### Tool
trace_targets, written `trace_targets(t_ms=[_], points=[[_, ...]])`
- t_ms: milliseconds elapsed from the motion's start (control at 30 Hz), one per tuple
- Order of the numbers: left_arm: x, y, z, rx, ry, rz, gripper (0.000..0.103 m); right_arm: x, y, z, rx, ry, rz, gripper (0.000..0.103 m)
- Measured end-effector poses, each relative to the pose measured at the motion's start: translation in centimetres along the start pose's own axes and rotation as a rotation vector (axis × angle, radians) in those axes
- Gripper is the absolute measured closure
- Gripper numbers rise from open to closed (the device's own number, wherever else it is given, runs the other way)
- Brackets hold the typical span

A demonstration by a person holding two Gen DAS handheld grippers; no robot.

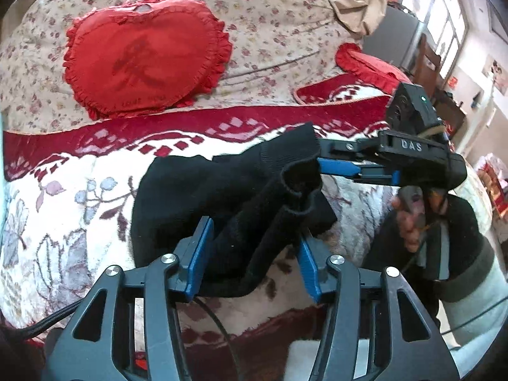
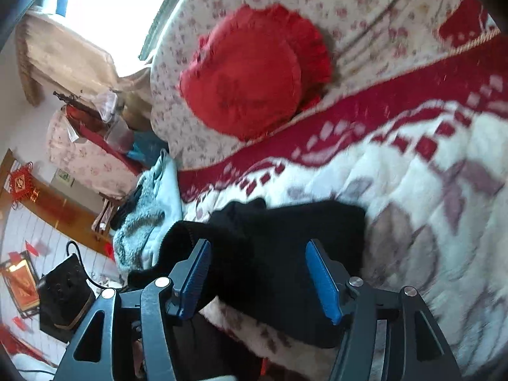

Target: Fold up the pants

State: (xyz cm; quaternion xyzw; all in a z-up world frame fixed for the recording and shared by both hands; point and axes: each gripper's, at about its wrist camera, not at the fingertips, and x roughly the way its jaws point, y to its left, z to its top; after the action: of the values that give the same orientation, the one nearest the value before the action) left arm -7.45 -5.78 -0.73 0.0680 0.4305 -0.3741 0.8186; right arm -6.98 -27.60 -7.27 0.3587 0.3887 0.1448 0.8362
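Black pants lie bunched and folded on a red-and-white floral blanket. My left gripper is open, its blue pads apart on either side of a raised fold of the cloth. From the right, my right gripper reaches in sideways, its tips at the ribbed edge of the pants, held by a person's hand. In the right wrist view the right gripper stands wide open over the pants, with neither pad pressing on the cloth.
A red heart-shaped pillow rests on a floral quilt behind the pants, and a second red pillow lies further right. At the bed's edge sits a heap of pale clothes. A black bag stands on the floor.
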Motion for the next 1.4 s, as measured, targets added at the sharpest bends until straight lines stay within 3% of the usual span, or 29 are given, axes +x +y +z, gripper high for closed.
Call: trace_targets(t_ms=[67, 133, 267, 333, 433, 600, 767, 800, 833, 900, 1000, 1200, 1333, 1400], points=[[0.6, -0.3, -0.1, 0.004, 0.025, -0.016, 0.053, 0.1, 0.0, -0.3, 0.024, -0.012, 0.025, 0.043], [0.3, -0.3, -0.2, -0.019, 0.029, -0.035, 0.053, 0.0, -0.2, -0.6, 0.059, -0.018, 0.046, 0.034], [-2.1, -0.6, 0.0, -0.01, -0.031, -0.125, 0.05, -1.9, -0.9, -1.1, 0.095, -0.056, 0.053, 0.031], [-2.5, -0.4, 0.2, 0.0, -0.05, -0.09, 0.038, -2.6, -1.4, -1.5, 0.122, -0.08, 0.09, 0.03], [-1.8, 0.5, 0.0, -0.02, -0.031, -0.057, 0.038, -1.6, -1.5, -2.0, 0.126, -0.043, 0.102, 0.03], [0.1, 2.8, -0.8, -0.091, 0.007, 0.015, 0.038, 0.4, -0.6, -3.2, 0.032, 0.031, -0.003, 0.03], [2.0, 4.9, -1.5, -0.174, 0.048, 0.046, 0.038, 3.6, 0.3, -4.3, -0.061, 0.089, -0.031, 0.029], [2.1, 5.1, -1.6, -0.188, 0.05, 0.043, 0.038, 4.3, 1.1, -4.7, -0.107, 0.1, -0.034, 0.032], [2.3, 5.2, -1.8, -0.201, 0.054, 0.041, 0.038, 4.9, 1.5, -4.9, -0.137, 0.114, -0.041, 0.048], [2.4, 5.2, -1.6, -0.204, 0.06, 0.047, 0.038, 6.1, 2.7, -5.3, -0.224, 0.131, -0.12, 0.07], [1.8, 4.7, -0.8, -0.198, 0.032, 0.058, 0.038, 5.5, 3.7, -4.2, -0.285, 0.094, -0.118, 0.087], [1.2, 4.2, 1.5, -0.2, -0.035, 0.06, 0.038, 2.5, 5.0, -1.2, -0.397, 0.04, -0.21, 0.092], [3.5, 3.8, 2.0, -0.208, -0.008, 0.08, 0.038, 3.3, 2.9, -0.4, -0.43, 0.066, -0.4, 0.092], [4.9, 3.7, 1.7, -0.197, 0.021, 0.13, 0.038, 3.6, 0.7, 0.1, -0.377, 0.099, -0.397, 0.092]])
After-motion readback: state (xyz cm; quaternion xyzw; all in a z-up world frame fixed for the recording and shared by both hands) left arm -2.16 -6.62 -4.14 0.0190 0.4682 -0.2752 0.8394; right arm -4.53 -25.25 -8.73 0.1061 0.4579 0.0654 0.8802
